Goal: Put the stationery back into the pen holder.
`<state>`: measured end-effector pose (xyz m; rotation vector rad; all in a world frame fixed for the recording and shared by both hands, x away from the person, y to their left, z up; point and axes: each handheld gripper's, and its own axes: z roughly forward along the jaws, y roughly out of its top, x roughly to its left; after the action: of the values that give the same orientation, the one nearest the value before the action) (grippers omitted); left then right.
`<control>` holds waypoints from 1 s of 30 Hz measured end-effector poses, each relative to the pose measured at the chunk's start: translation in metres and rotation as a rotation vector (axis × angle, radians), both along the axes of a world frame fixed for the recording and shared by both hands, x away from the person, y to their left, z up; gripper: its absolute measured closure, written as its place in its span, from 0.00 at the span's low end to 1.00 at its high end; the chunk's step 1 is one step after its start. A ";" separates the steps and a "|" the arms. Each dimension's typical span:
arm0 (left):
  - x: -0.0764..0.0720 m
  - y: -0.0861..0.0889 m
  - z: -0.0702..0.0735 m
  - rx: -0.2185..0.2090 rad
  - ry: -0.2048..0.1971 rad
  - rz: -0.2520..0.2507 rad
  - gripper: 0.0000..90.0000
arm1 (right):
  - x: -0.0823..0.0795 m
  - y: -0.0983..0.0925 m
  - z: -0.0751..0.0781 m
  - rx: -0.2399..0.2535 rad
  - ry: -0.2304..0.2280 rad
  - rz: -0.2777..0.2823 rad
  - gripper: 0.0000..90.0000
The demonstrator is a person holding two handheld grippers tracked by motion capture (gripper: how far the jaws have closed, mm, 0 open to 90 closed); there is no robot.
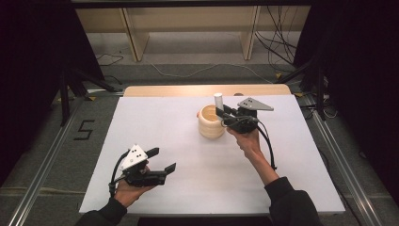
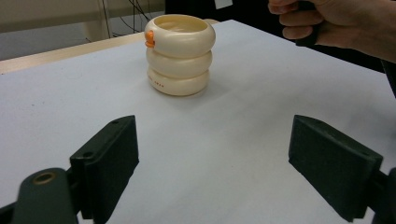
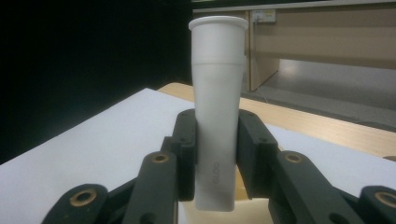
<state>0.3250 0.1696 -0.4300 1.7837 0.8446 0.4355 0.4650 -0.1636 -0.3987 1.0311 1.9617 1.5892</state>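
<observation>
A cream ribbed holder [image 1: 211, 121] shaped like three stacked rings stands right of the mat's centre; an orange tab sits on its rim [image 2: 180, 53]. My right gripper [image 1: 222, 111] hovers at the holder's far right rim, shut on a white tube [image 1: 218, 100] held upright, cap end up [image 3: 217, 107]. The tube's lower end hangs just above the holder's opening. My left gripper [image 1: 163, 160] rests near the front left of the mat, open, with nothing between its jaws [image 2: 212, 163].
The white mat [image 1: 155, 122] covers a wooden table whose far edge [image 1: 179, 90] shows behind it. Cables and wooden furniture legs lie on the floor beyond. Metal rails run along both sides of the table.
</observation>
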 end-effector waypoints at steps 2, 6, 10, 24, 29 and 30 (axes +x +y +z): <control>0.000 0.000 0.000 -0.001 -0.001 0.000 0.17 | 0.003 0.002 0.000 0.002 0.002 -0.002 0.79; 0.000 0.001 0.000 0.000 -0.002 0.001 0.17 | 0.015 0.013 -0.005 -0.017 0.021 -0.017 0.79; 0.000 0.001 0.000 -0.001 -0.001 0.000 0.17 | 0.022 0.018 -0.009 -0.029 0.033 -0.034 0.79; 0.001 0.001 -0.001 -0.003 0.007 0.004 0.17 | 0.032 0.027 -0.021 -0.067 0.078 -0.072 0.78; 0.001 0.000 -0.002 0.000 0.011 0.002 0.17 | 0.033 0.029 -0.024 -0.088 0.087 -0.076 0.78; 0.001 0.000 -0.002 0.000 0.011 0.002 0.17 | 0.033 0.029 -0.025 -0.097 0.086 -0.079 0.78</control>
<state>0.3261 0.1699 -0.4316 1.7873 0.8544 0.4277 0.4983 -0.1346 -0.4240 1.1398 2.0070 1.4151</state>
